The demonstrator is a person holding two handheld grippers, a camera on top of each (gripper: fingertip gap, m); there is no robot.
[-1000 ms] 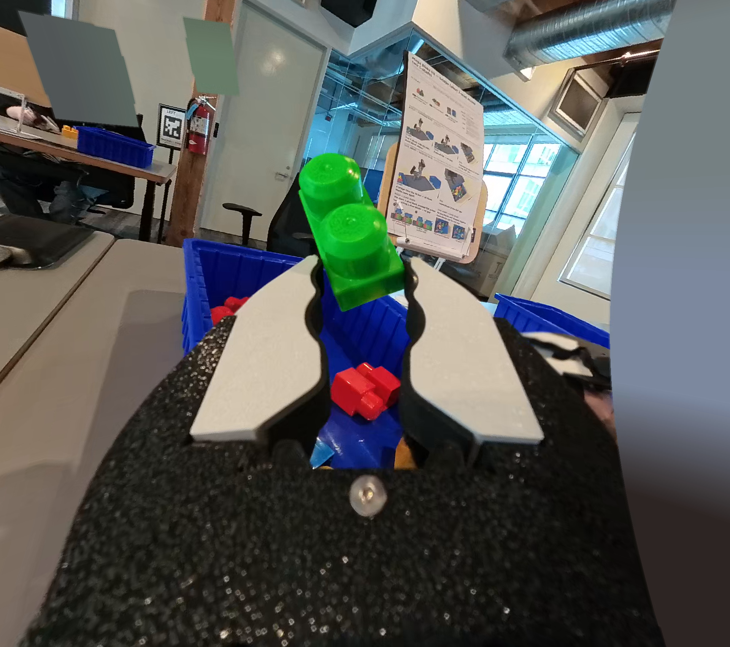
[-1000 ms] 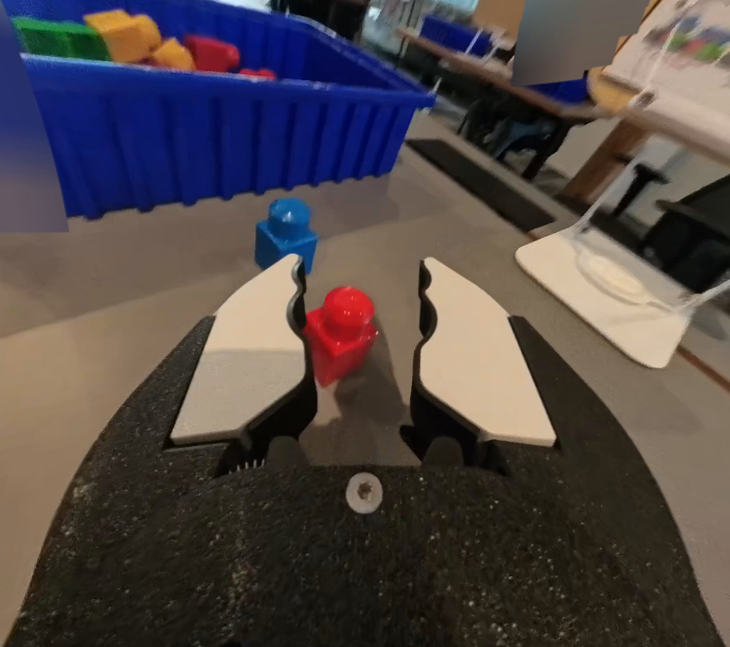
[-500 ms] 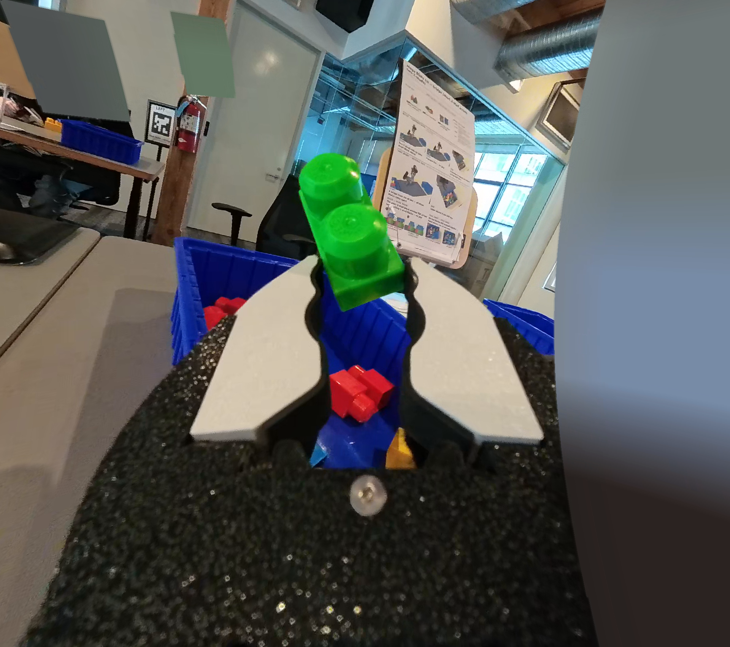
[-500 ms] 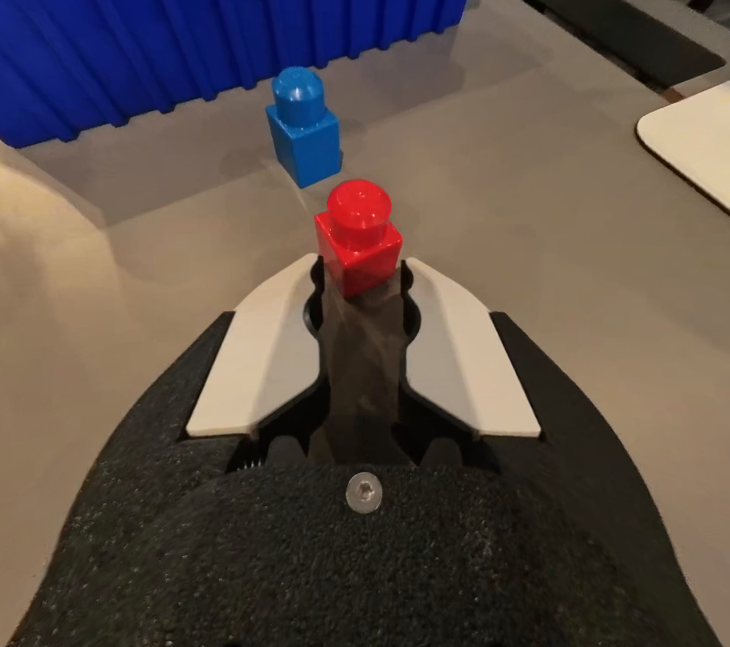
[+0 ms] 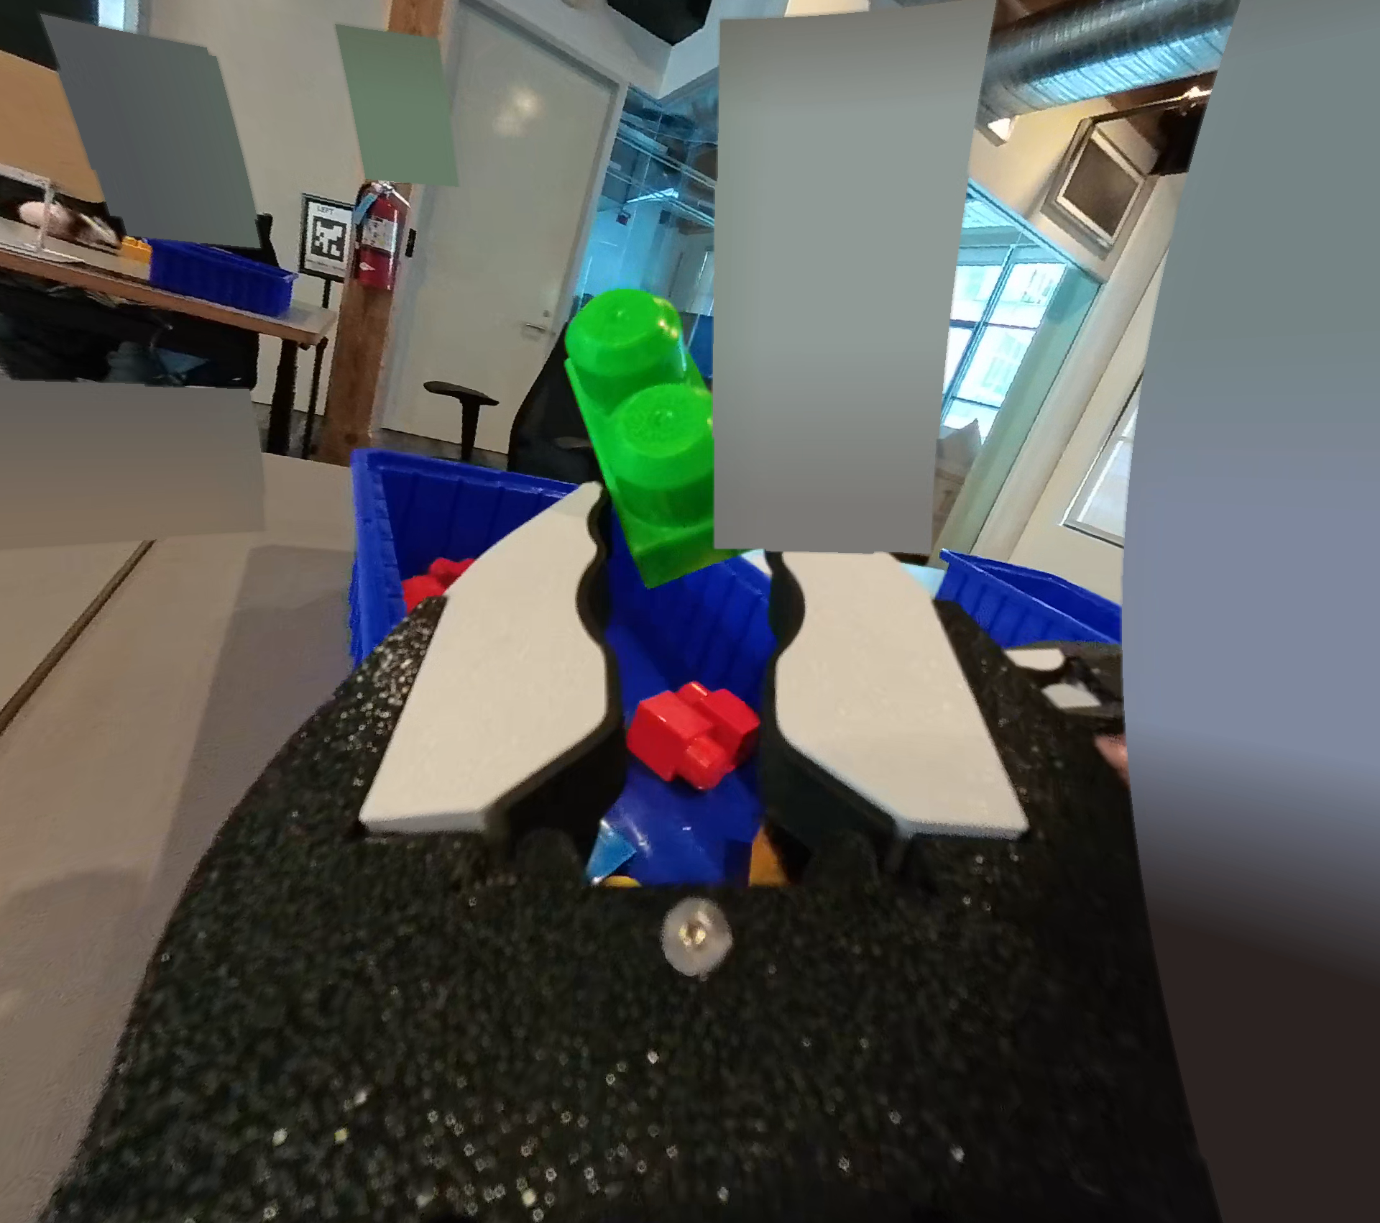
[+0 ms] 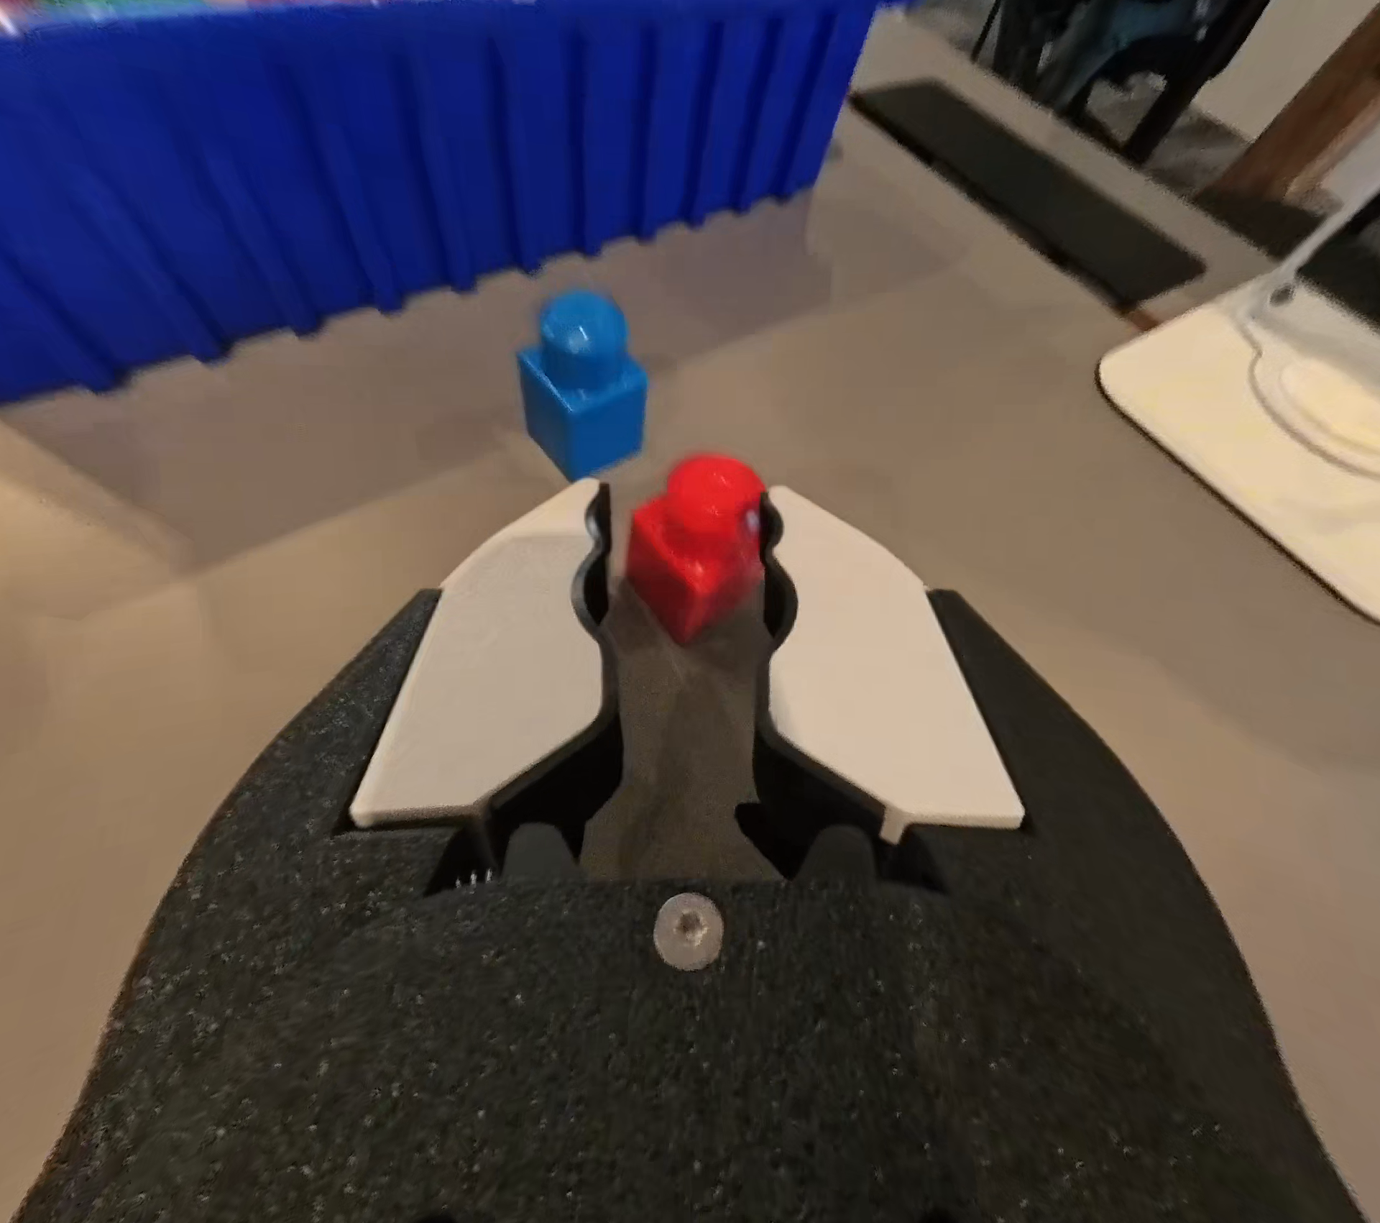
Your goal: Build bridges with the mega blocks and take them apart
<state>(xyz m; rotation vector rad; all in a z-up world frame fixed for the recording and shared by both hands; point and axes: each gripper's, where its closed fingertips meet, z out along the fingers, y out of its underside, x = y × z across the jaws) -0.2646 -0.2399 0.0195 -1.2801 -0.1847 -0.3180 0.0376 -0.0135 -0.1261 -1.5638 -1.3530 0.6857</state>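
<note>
Left wrist view showed the left tool (image 5: 683,560) clamped on a tilted green block (image 5: 646,440) above the blue bin (image 5: 478,500). Right tool (image 6: 683,545), parted, straddled a red block (image 6: 694,552) on the counter (image 6: 933,440), blue block (image 6: 582,388) just beyond.

Pretty tight up front for the right gripper (image 6: 683,533): the red single-stud block (image 6: 691,560) sits between its fingertips, touching the right one, with a thin gap on the left. Just past it stands the blue single-stud block (image 6: 582,391), and behind that the wall of the blue bin (image 6: 418,141) shuts off the far side. Bare grey tabletop (image 6: 933,425) runs open to the right, up to a white base plate (image 6: 1254,440) at the edge.
</note>
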